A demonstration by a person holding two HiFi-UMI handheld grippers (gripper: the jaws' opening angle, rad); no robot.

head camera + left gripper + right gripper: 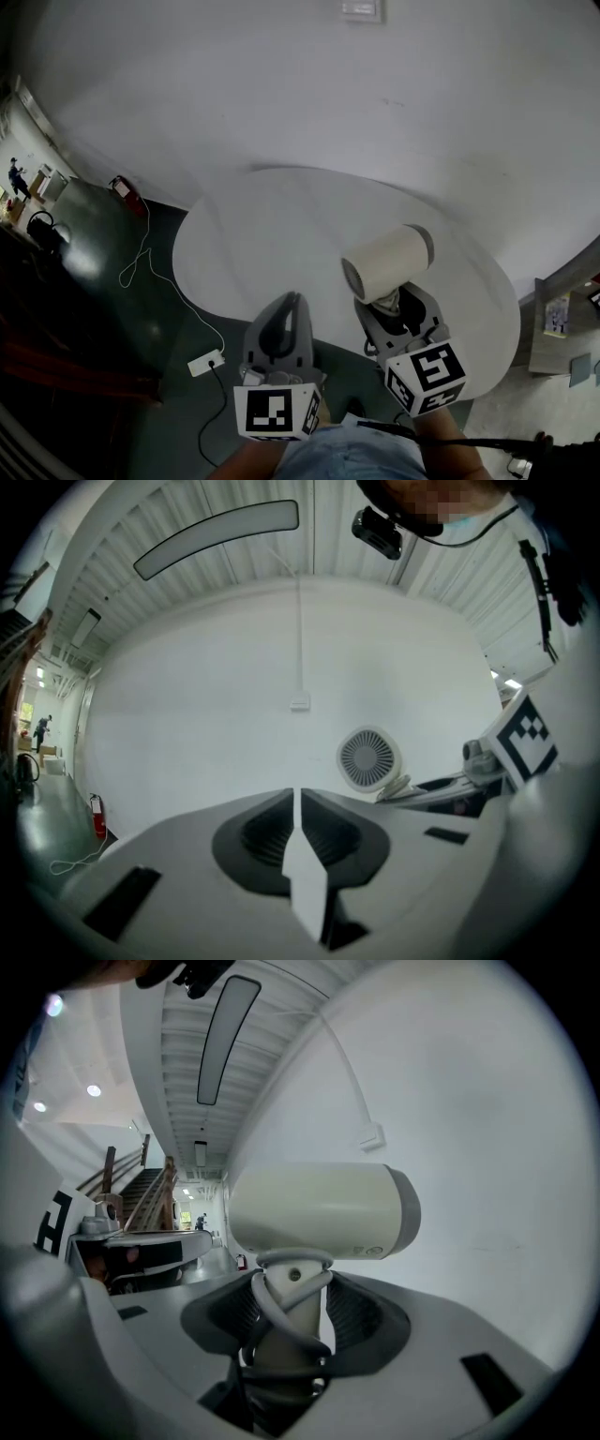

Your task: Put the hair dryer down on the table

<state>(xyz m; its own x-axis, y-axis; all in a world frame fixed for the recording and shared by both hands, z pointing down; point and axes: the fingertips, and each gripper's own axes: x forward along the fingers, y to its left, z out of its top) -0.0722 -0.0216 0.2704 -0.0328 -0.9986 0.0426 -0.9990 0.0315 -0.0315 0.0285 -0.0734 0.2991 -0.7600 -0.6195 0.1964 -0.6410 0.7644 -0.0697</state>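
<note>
A cream hair dryer [387, 262] with a grey rear cap hangs above the round white table [281, 253], its barrel lying sideways. My right gripper [392, 305] is shut on its folded handle, with the cord wound round that handle [286, 1326]. In the right gripper view the barrel [323, 1213] fills the middle above the jaws. My left gripper [289, 305] is shut and holds nothing, beside the right one over the table's near edge. The left gripper view shows its jaws [298, 841] pressed together and the dryer's round grille [368, 758] to the right.
A white wall [375, 112] rises behind the table. On the dark floor at the left lie a white power strip [205, 362] and its cable [150, 267]. A red fire extinguisher [122, 187] stands by the wall.
</note>
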